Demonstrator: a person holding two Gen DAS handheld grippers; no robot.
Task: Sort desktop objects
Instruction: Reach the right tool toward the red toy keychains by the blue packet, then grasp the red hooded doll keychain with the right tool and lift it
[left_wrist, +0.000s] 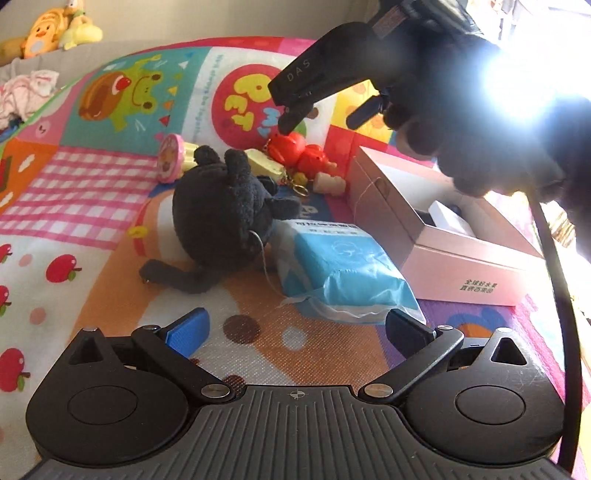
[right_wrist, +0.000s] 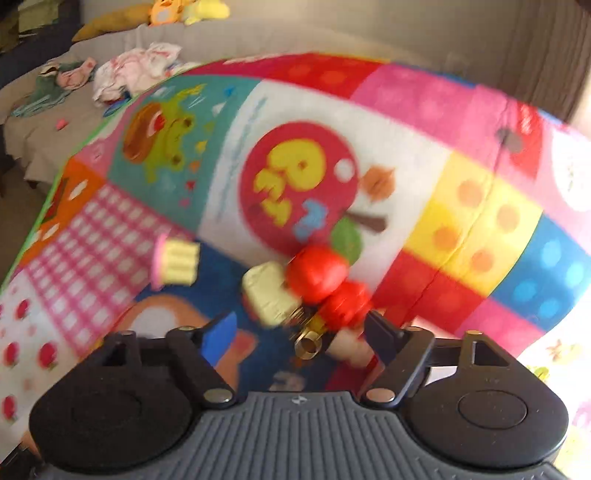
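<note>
A red bear keychain (left_wrist: 299, 153) with a gold ring lies on the colourful play mat (left_wrist: 92, 192), beside a pale yellow toy (left_wrist: 264, 162) and a pink-topped stamp toy (left_wrist: 171, 158). My right gripper (left_wrist: 323, 120) hovers just above the keychain, held by a gloved hand. In the blurred right wrist view the right gripper (right_wrist: 299, 332) is open, and the keychain (right_wrist: 325, 280) reaches in between its fingertips with no pad pressing on it. Nearer, a black plush toy (left_wrist: 221, 218) and a blue tissue pack (left_wrist: 343, 266) lie ahead of my open, empty left gripper (left_wrist: 297, 328).
An open pink box (left_wrist: 443, 236) with a white item inside stands right of the tissue pack. Strong glare fills the upper right. Beyond the mat's far edge a grey surface (right_wrist: 110, 48) carries crumpled clothes (right_wrist: 136, 70) and yellow plush toys (left_wrist: 55, 29).
</note>
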